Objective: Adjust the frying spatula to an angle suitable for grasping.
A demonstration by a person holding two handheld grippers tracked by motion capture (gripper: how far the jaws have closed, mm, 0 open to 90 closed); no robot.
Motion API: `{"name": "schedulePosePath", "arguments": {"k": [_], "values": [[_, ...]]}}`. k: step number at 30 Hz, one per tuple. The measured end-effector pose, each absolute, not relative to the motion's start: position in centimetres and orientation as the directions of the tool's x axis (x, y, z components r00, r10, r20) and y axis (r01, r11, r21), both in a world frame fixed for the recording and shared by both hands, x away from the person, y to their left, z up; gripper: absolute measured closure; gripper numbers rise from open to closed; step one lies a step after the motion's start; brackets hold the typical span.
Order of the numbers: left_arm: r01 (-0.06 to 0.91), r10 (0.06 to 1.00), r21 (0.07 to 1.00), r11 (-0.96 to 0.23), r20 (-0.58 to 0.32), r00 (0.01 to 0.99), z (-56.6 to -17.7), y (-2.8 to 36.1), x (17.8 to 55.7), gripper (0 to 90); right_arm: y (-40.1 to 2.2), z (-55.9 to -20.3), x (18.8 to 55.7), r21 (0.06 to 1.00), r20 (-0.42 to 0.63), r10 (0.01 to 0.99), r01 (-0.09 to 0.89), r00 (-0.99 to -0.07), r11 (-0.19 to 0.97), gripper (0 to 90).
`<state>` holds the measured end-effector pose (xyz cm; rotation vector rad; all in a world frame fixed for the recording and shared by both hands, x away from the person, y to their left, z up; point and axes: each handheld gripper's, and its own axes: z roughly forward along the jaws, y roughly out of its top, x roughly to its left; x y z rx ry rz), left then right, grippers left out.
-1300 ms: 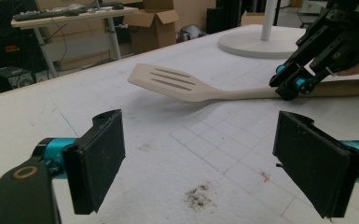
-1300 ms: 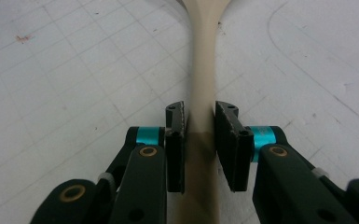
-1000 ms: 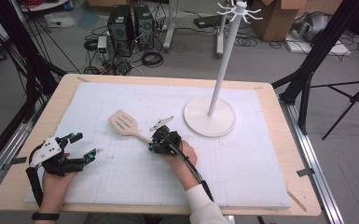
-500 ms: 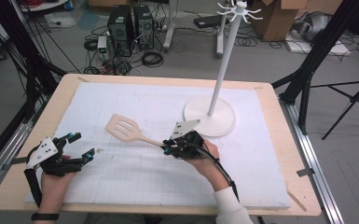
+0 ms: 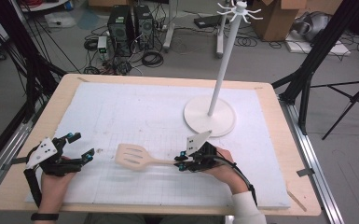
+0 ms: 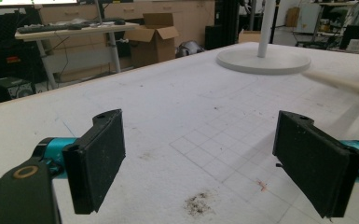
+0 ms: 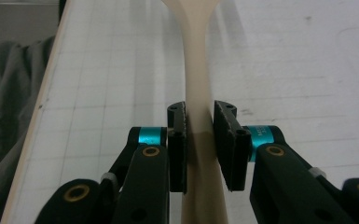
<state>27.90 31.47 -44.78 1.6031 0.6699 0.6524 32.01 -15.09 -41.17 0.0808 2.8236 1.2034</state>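
Right gripper (image 5: 182, 163) in high view sits near-centre on the white mat (image 5: 135, 112), jaws clamped on handle of a cream slotted spatula (image 5: 135, 156); spatula blade points left, lifted a bit over its blurred shadow. Left gripper (image 5: 81, 148) rests at near-left corner, jaws spread wide, nothing between. White hook stand (image 5: 210, 116) stands upright far-right of the spatula, well apart from both.

Left gripper view: both black pads (image 6: 100, 156) far apart over bare gridded mat; stand base (image 6: 263, 60) at far right, spatula handle (image 6: 335, 81) blurred at right edge.

Right gripper view: jaws pinch the handle (image 7: 198, 93) from both sides, handle runs straight away from cam; table edge (image 7: 37, 112) on left.
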Motion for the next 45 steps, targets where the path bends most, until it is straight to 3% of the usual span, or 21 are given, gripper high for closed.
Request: {"name": "schedulePosePath", "arguments": {"k": [10, 25, 29, 30, 35, 43, 44, 45], "values": [[0.066, 0.732, 0.99, -0.125, 0.047, 0.679, -44.8, 31.4, 27.9, 17.2, -13.9, -42.7, 32.3, 0.691, -0.05, -0.011, -0.042, -0.999, 0.721, 75.5], [0.068, 0.732, 0.989, -0.133, 0.052, 0.679, -44.8, 31.3, 27.9, 17.2, -13.7, -43.6, 33.2, 0.683, -0.034, 0.001, -0.023, -0.999, 0.73, 73.8], [0.067, 0.731, 0.988, -0.137, 0.055, 0.68, -44.7, 31.3, 28.0, 17.2, -13.8, -43.5, 33.2, 0.686, -0.027, 0.023, -0.002, -0.999, 0.728, 66.4], [0.068, 0.732, 0.989, -0.135, 0.053, 0.679, -44.7, 31.3, 28.0, 17.2, -13.9, -43.4, 33.0, 0.695, -0.026, 0.041, 0.012, -0.999, 0.719, 60.4], [0.067, 0.732, 0.989, -0.135, 0.054, 0.679, -44.7, 31.3, 28.0, 17.2, -14.8, -42.7, 32.6, 0.737, -0.037, 0.098, 0.039, -0.995, 0.675, 50.4], [0.07, 0.734, 0.988, -0.136, 0.053, 0.677, -44.7, 31.3, 28.0, 17.0, -19.4, -41.3, 31.3, 0.857, -0.011, 0.327, 0.16, -0.945, 0.491, 34.8], [0.072, 0.735, 0.988, -0.134, 0.051, 0.676, -44.7, 31.3, 28.0, 17.0, -20.8, -41.3, 30.9, 0.88, -0.013, 0.4, 0.18, -0.917, 0.44, 32.1], [0.072, 0.735, 0.988, -0.134, 0.051, 0.676, -44.7, 31.3, 28.0, 17.0, -20.8, -41.3, 30.9, 0.88, -0.013, 0.4, 0.18, -0.917, 0.44, 32.1]]}}
